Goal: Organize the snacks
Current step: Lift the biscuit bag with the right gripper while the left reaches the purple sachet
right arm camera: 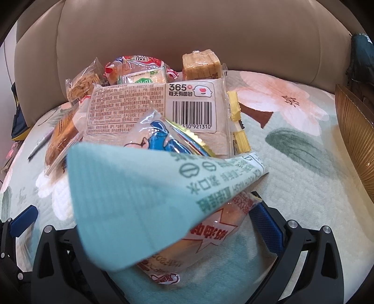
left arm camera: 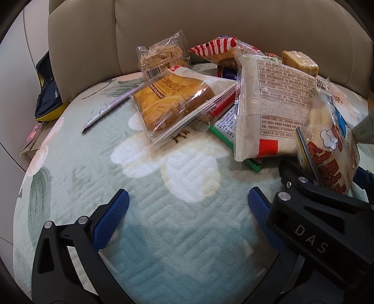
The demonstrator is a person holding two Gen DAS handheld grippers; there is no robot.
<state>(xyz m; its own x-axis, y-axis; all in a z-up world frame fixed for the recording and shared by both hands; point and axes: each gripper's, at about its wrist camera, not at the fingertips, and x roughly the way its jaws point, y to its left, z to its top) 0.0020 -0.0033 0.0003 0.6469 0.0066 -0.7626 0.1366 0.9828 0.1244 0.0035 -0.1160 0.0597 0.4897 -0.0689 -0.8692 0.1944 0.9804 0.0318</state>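
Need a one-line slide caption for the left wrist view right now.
Left claw open over the floral blanket, facing the snack pile; right claw grips a snack packet.

- The left hand-held gripper (left arm camera: pixel 188 217), black with blue ribbed pads (left arm camera: pixel 109 219), hovers spread wide over a pale green quilted mat with white and pink flowers (left arm camera: pixel 163 245), nothing between its pads.
- The right hand-held gripper (left arm camera: pixel 327 173), black and marked "DAS", reaches in from the right edge and pinches a clear snack packet with red lettering and a cartoon chef (left arm camera: pixel 332 149).
- A pile of snacks lies on the mat ahead: a clear-wrapped golden-brown bread packet (left arm camera: pixel 173 105), a large beige packet with printed text (left arm camera: pixel 273 98), a clear bag of small biscuits (left arm camera: pixel 163 56), a red-and-white striped wrapper (left arm camera: pixel 215 46).
- A thin lilac sachet (left arm camera: pixel 109 107) lies left of the bread.
- A beige leather sofa backrest (left arm camera: pixel 187 21) rises behind.
- A navy-and-yellow pouch (left arm camera: pixel 48 88) leans at the far left.
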